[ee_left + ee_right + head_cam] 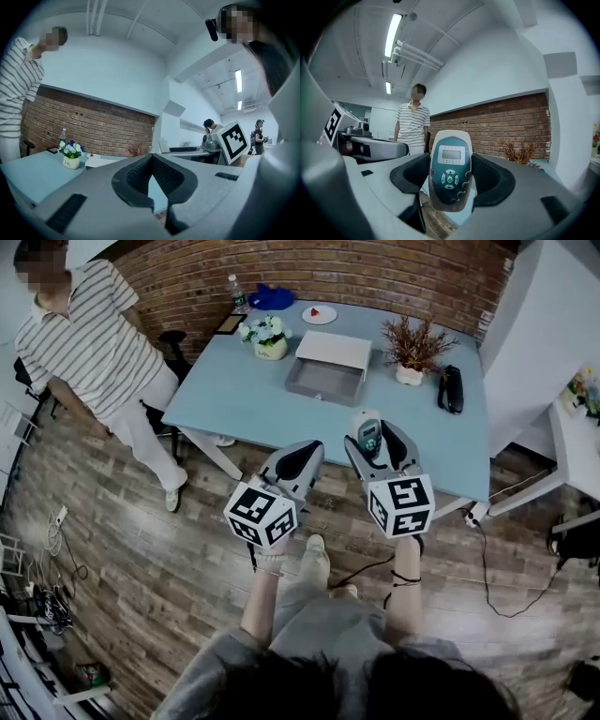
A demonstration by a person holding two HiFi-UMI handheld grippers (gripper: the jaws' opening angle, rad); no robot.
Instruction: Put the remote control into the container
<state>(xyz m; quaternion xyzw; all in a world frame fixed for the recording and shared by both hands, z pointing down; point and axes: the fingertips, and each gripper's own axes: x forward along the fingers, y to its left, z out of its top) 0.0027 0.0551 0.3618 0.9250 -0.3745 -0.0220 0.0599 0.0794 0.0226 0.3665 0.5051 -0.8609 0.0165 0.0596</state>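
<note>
A white and teal remote control [367,432] with a small screen and round buttons stands upright between the jaws of my right gripper [372,430], which is shut on it above the near edge of the light blue table [234,390]. In the right gripper view the remote control [450,171] fills the gap of the right gripper [450,183]. The container [319,383], a grey open box with a white lid part behind it, sits mid-table, well beyond both grippers. My left gripper [305,454] hangs left of the right one, off the table's front edge, shut on nothing [157,194].
A person in a striped shirt [103,352] stands at the table's left end. On the table are a flower pot [269,337], a dried plant [412,348], a black handset [451,388], a plate [319,314] and a bottle [236,289]. Cables [487,568] lie on the wooden floor.
</note>
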